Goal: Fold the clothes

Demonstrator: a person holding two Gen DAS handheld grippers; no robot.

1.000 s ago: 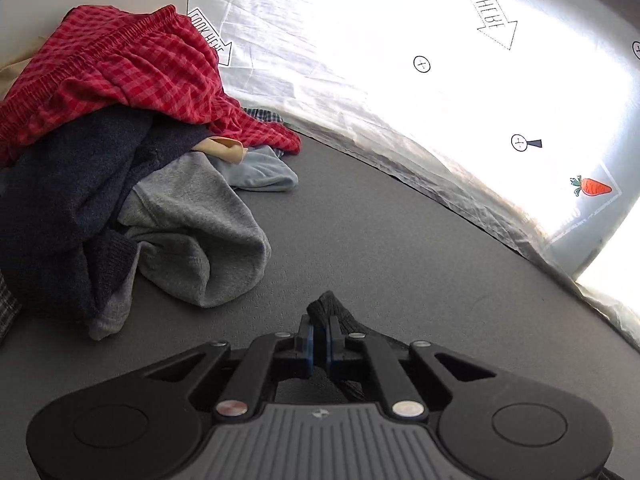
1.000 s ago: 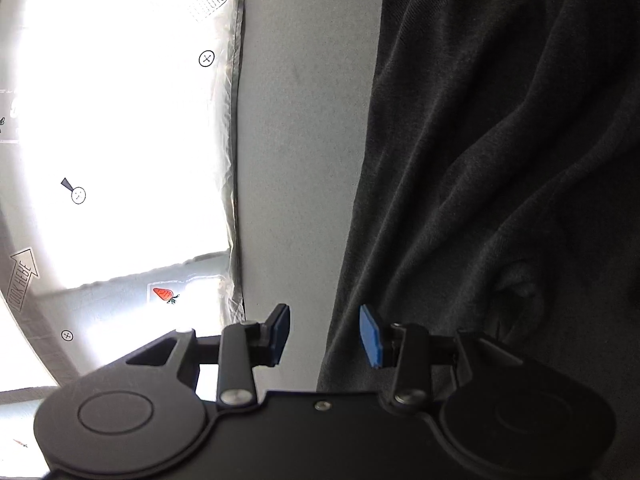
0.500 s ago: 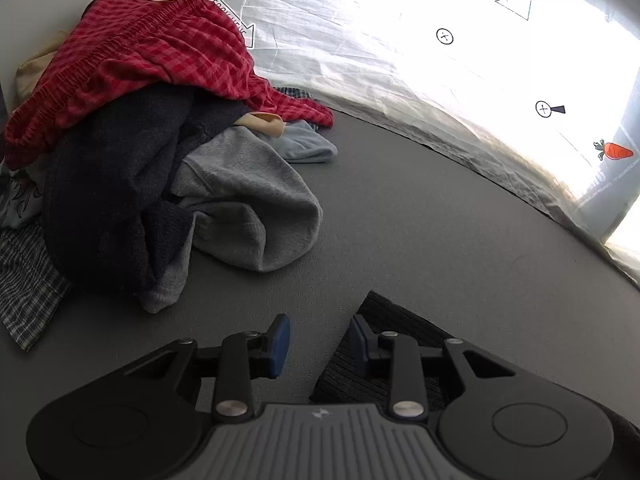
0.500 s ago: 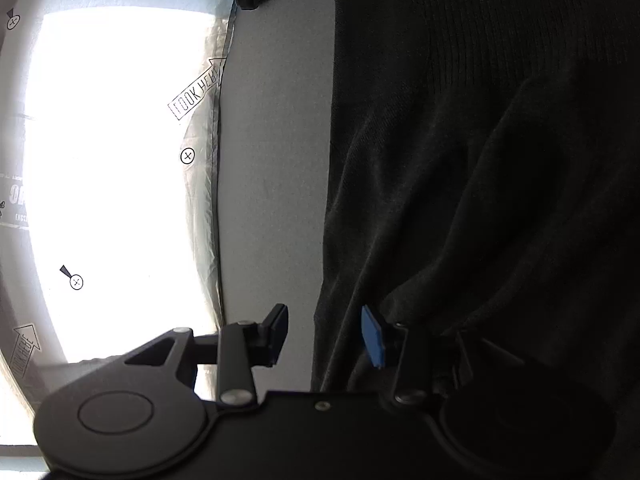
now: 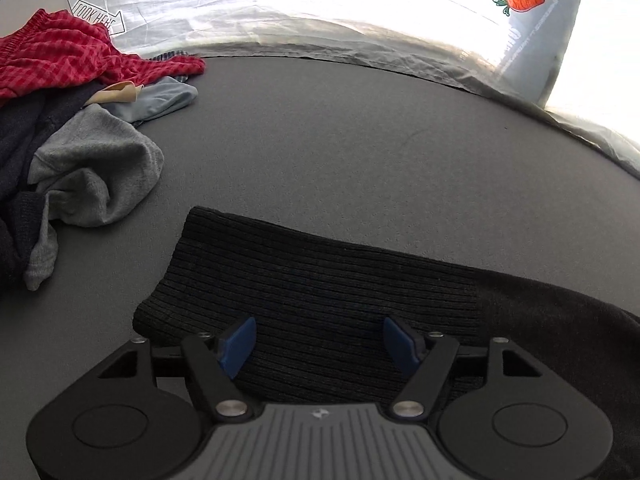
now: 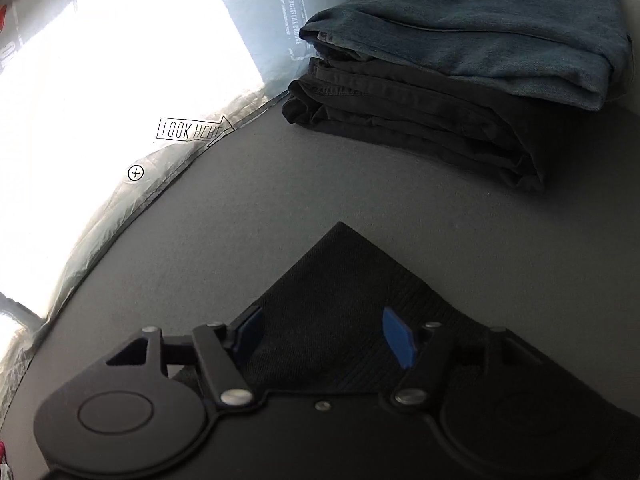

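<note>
A black ribbed knit garment [image 5: 320, 280] lies flat on the grey table [image 5: 360, 140]. My left gripper [image 5: 320, 344] hovers over its ribbed hem, jaws opening wide, blue pads apart and clear of the cloth. In the right wrist view a corner of the same black garment [image 6: 344, 280] points away from me. My right gripper [image 6: 324, 336] is over that corner, jaws opening, with the cloth lying beneath and between the pads but not pinched.
A heap of unfolded clothes sits at the left: red checked shorts [image 5: 60, 60], a grey sweater [image 5: 92, 168], a dark navy piece [image 5: 16, 140]. Folded blue jeans [image 6: 480, 28] rest on a folded dark garment [image 6: 420, 120] at the far right. A white printed sheet [image 5: 320, 12] borders the table.
The left gripper, shut on the black cloth a second ago, has let go and spread its jaws, shifting right. The right gripper has widened and swung so the folded stack now shows.
</note>
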